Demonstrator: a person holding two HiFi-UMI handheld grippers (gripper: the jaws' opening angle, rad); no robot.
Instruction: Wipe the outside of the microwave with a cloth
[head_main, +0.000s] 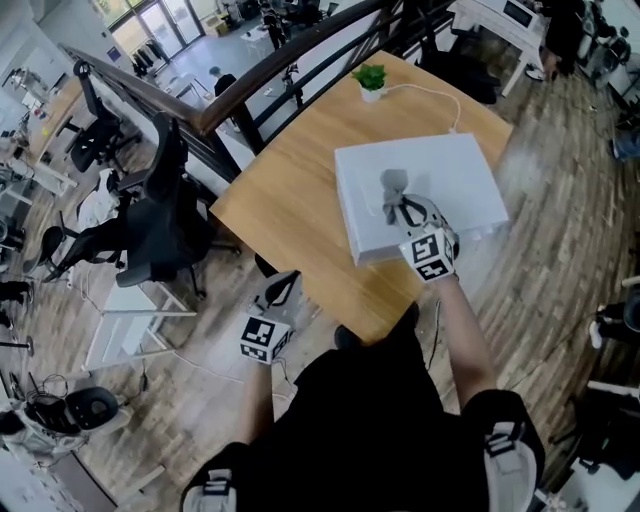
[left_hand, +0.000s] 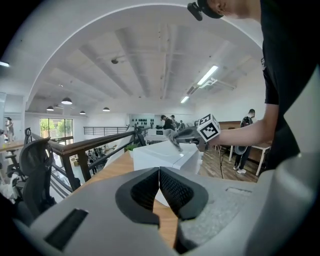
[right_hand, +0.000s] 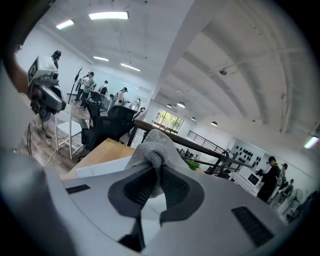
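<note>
The microwave sits on the right half of the table, the plant behind it at the far corner, the cloth on the microwave's top, and an office chair stands left of the table

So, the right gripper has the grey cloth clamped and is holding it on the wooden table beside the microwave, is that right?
Not quite: the right gripper does clamp the grey cloth, but holds it on top of the white microwave, not on the wooden table; the head view shows it.
</note>
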